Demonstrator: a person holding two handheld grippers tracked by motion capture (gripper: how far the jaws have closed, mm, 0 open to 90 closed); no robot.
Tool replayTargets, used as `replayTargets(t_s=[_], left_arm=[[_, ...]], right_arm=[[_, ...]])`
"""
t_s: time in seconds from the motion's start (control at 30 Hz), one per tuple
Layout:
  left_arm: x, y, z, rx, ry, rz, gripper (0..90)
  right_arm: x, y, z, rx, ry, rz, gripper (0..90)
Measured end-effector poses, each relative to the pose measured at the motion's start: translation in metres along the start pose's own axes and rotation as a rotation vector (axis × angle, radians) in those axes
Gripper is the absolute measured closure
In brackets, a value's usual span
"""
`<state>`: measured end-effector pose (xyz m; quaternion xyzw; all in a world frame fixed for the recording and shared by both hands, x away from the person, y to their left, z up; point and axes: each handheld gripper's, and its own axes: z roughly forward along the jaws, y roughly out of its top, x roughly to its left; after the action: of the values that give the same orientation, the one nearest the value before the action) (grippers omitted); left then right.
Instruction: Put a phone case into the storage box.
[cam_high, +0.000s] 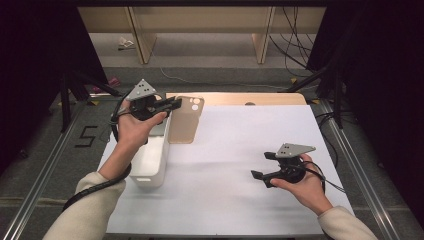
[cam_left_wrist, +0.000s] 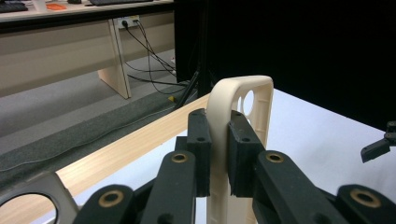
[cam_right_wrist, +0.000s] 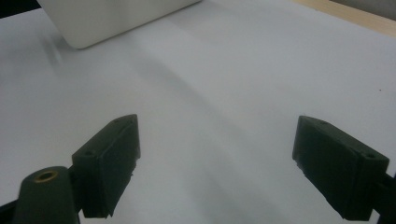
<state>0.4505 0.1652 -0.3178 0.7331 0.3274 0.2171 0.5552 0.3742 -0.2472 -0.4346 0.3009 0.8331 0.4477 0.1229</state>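
Phone case (cam_left_wrist: 243, 112) clamped in my left gripper (cam_left_wrist: 219, 140) near table's (cam_high: 240, 165) far-left corner; right gripper (cam_right_wrist: 217, 168) gapes wide, holding nothing.

- A white rectangular bin (cam_high: 150, 162) stands at the left edge of the white table sheet (cam_high: 240, 170).
- A pale wooden strip (cam_high: 260, 98) borders the sheet's far edge.
- Beyond that edge, light wooden desk legs (cam_high: 140, 40) rise from grey carpet.
- Black cables (cam_high: 295, 45) trail across the floor past the sheet's far right corner.
- The numeral 5 (cam_high: 86, 136) marks the floor left of the sheet.
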Motion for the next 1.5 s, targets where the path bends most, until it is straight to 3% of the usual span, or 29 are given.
replayTargets(t_s=[0.53,1.5], left_arm=[[0.017,0.001,-0.009,-0.009,0.027,-0.019,80.9],[0.043,0.001,-0.025,-0.036,0.058,-0.013,80.7]], right_arm=[[0.000,0.000,0.000,0.001,0.003,0.001,16.0],[0.000,0.000,0.001,0.000,0.006,0.007,16.0]])
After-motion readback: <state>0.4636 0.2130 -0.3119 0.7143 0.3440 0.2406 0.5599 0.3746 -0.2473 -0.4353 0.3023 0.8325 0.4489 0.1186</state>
